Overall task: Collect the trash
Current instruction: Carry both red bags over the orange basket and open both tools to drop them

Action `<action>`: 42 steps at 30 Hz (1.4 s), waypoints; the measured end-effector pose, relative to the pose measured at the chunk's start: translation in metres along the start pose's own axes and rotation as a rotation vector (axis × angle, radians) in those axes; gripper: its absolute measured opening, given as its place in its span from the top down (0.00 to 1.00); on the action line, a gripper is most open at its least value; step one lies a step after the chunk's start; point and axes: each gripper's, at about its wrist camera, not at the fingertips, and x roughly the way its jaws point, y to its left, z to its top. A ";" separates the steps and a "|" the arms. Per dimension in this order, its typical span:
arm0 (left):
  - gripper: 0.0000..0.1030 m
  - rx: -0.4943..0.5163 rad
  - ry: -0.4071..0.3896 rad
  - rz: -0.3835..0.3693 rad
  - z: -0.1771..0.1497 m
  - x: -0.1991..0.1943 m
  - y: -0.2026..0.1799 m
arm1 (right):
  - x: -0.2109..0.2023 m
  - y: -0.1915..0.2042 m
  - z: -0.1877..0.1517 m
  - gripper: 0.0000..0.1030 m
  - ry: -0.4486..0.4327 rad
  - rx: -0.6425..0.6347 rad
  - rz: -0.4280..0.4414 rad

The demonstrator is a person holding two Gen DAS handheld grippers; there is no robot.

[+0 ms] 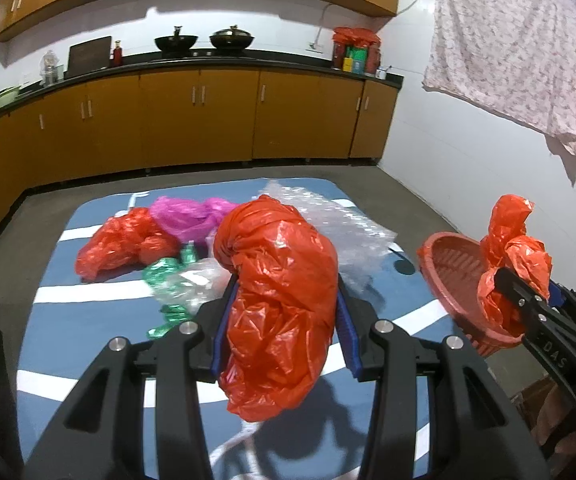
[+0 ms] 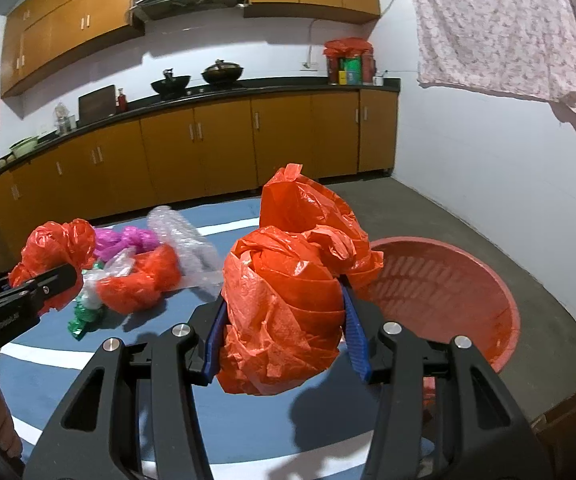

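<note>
Left wrist view: the left gripper [image 1: 282,308] is clenched on 1 crumpled red bag [image 1: 280,300], which is held clear of the blue mat [image 1: 88,320] so that it can be carried without dragging. Beyond it, the remaining trash is spread on the mat: another red bag [image 1: 124,242], a magenta bag [image 1: 186,218], bubble wrap [image 1: 340,224] and green wrapper scraps [image 1: 168,276]. At the right, the right gripper [image 1: 506,276] is seen at the rim of the red basket [image 1: 448,268], grasping a second red bag [image 1: 516,248].

Right wrist view: the right gripper [image 2: 286,312] is closed around its red bag [image 2: 288,304], positioned just beside the basket [image 2: 448,280], whose opening lies to the right. This placement is judged to prepare a drop into the basket. The left gripper [image 2: 64,276] is visible at the left, gripping its own red bag [image 2: 52,248] over the mat [image 2: 248,420]. The loose pile [image 2: 144,280] is not yet collected.
</note>
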 end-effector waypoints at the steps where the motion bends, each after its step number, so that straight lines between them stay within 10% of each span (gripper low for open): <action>1: 0.58 0.005 0.002 -0.009 0.001 0.002 -0.005 | 0.001 -0.004 0.000 0.51 0.001 0.005 -0.008; 42: 0.58 0.225 0.081 -0.291 0.016 0.110 -0.201 | 0.039 -0.152 -0.002 0.51 0.041 0.180 -0.232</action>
